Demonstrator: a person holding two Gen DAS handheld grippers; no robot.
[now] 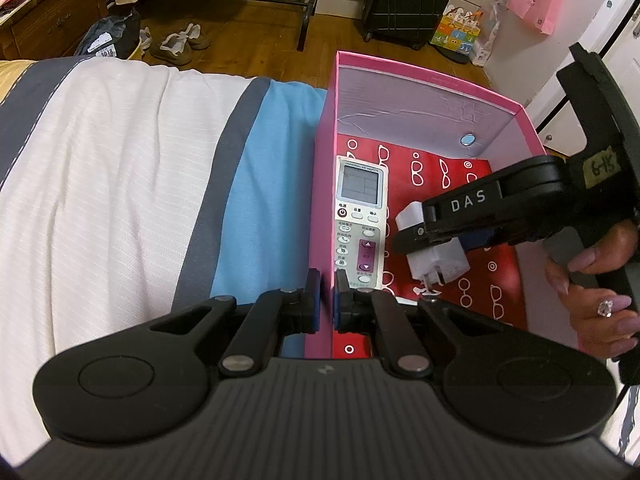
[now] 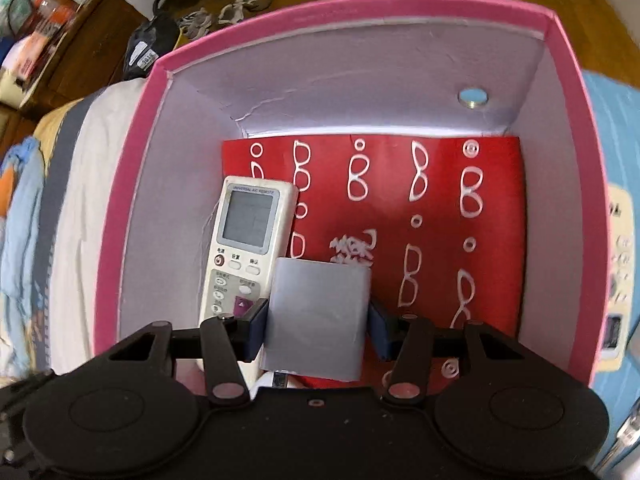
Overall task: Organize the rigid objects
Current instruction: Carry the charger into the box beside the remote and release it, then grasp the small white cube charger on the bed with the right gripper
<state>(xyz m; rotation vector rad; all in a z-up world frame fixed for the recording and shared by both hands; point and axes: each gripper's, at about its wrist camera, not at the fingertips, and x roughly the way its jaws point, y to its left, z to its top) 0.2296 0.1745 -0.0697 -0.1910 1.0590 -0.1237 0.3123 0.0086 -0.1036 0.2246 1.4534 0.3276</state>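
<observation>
The pink box's (image 1: 326, 184) wall is pinched by the left gripper (image 1: 327, 300) at 6 o'clock. One white charger (image 2: 318, 320) is clamped by the right gripper (image 2: 318, 326) inside the box. One remote (image 2: 244, 240) lies at 10 o'clock on one red sheet (image 2: 440, 216).

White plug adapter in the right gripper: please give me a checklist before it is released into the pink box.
1. Right gripper shut on white plug adapter: ok.
2. Adapter inside pink box walls: ok.
3. Adapter resting on the red liner: cannot tell.
4. Adapter apart from remote control: cannot tell; they overlap in the right wrist view.
5. Left gripper pinching the box wall, steadying it: ok.
</observation>
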